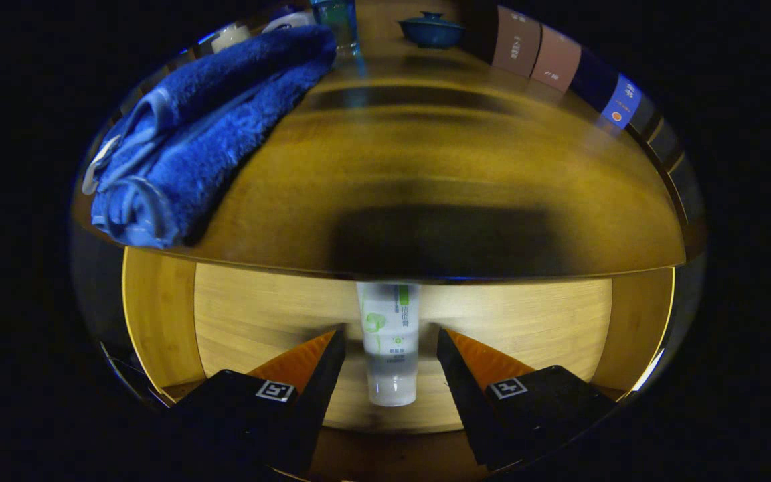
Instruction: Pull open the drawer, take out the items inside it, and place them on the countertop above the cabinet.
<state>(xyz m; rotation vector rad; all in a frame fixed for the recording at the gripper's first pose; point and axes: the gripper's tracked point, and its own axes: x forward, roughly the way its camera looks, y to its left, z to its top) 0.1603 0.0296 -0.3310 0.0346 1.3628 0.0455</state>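
While the drawer (238,321) stands pulled open beneath the countertop (425,174), a tube (391,341) lies on its pale wooden floor, lengthwise, running straight away from the gripper (391,348). The tube is white over most of its body, with a green band at the far end where it passes under the countertop's front lip, a green leaf-like mark on its side and small print below that. Its near end is a clear, translucent cap, rounded and catching a little light. The far end of the tube is hidden by the countertop's edge, so its full length cannot be seen.

The gripper's fingers (328,361) are spread apart, one on each side of the tube, with a gap of drawer floor showing between each finger and the tube's sides. Neither finger touches it; the jaws are released. The tube's cap end reaches nearer than the fingertips, so most of the visible tube sits between them.

Relative to the tube, the drawer's side walls rise well off to either side, in a warmer yellow wood than the floor. Above the tube, the countertop is a glossy brown-yellow surface with a dark shadow near its front edge. On it, up and to the left of the tube, lies a folded blue towel (205,134), thick and fuzzy. Far beyond the tube, at the back of the countertop, stands a blue lidded bowl (432,30), with a clear bottle (338,27) to its left.
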